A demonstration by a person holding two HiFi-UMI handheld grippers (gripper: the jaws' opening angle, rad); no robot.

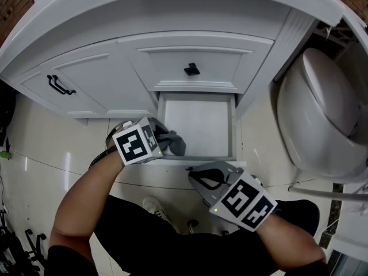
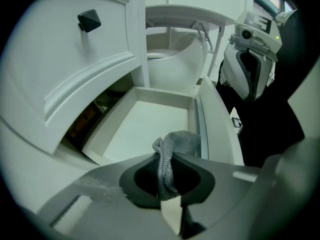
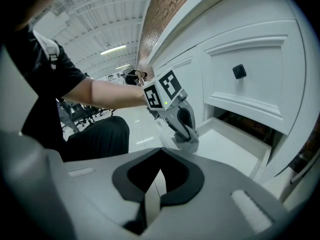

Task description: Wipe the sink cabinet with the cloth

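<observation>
The left tool (image 2: 167, 186) is clamped on the grey cloth (image 2: 175, 145) at 7 o'clock of the sink cabinet's (image 1: 195, 56) open drawer (image 1: 198, 125). The right tool (image 3: 151, 186) is closed and empty at 5 o'clock.

Risks: wiping drag may pull the narrow pinched fold free, or may push the drawer shut.
</observation>
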